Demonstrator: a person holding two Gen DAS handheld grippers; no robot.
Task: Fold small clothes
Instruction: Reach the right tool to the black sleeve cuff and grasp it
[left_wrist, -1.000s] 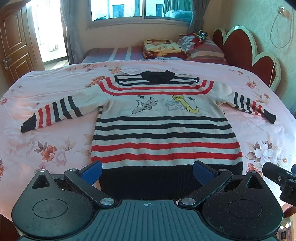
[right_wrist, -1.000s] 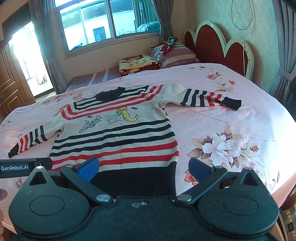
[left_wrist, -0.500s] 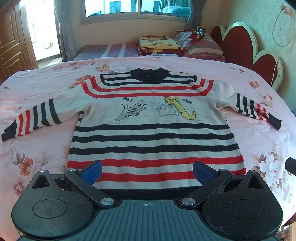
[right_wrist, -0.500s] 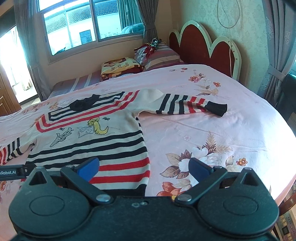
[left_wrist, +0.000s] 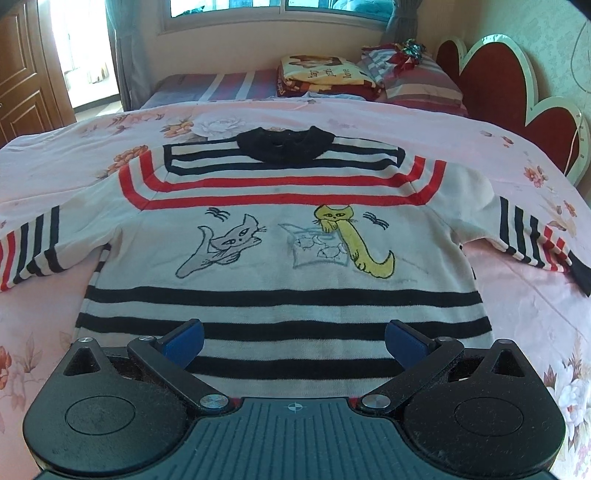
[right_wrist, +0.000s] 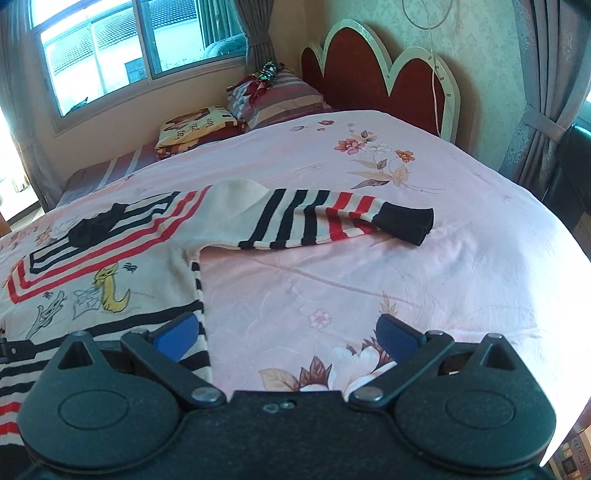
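Both grippers have moved in over the striped sweater (left_wrist: 280, 236) lying flat on the bed (right_wrist: 406, 280) (left gripper (left_wrist: 293, 338) and right gripper (right_wrist: 286, 332) both wide, holding nothing), so folding can start.

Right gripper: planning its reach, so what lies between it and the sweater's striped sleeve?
Only bare pink bedsheet separates the right gripper from the sleeve, as the right wrist view shows.

Sunlit window (right_wrist: 110, 55), scalloped headboard (right_wrist: 388, 74)
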